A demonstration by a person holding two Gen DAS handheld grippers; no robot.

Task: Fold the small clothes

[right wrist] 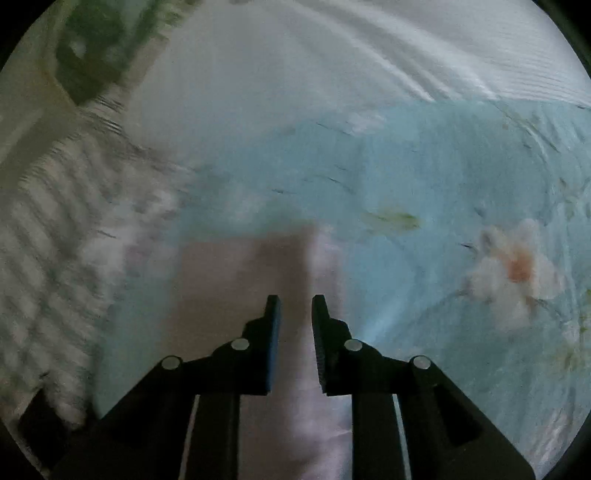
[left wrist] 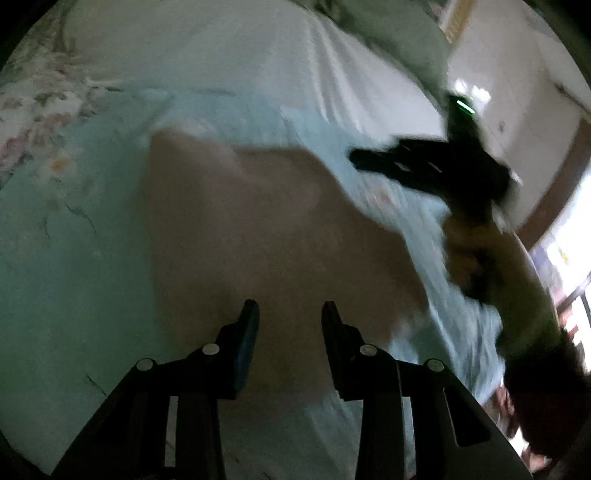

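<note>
A pale pink-beige small garment point(left wrist: 258, 229) lies spread on a light blue floral bedsheet point(left wrist: 55, 240). My left gripper point(left wrist: 290, 310) is open above the garment's near part, with nothing between its fingers. My right gripper point(left wrist: 373, 162) shows in the left wrist view at the garment's right side, held by a hand; the picture is blurred. In the right wrist view my right gripper point(right wrist: 295, 304) is open, with a narrow gap, over the edge of the garment point(right wrist: 258, 280). The cloth runs under the fingers and is not pinched.
White bedding point(left wrist: 240, 48) lies at the far side of the bed, with a green pillow point(left wrist: 399, 29) beyond it. A person's arm point(left wrist: 491, 266) is at the right. A white sheet point(right wrist: 406, 48) and a striped cloth point(right wrist: 48, 236) border the blue sheet point(right wrist: 424, 177).
</note>
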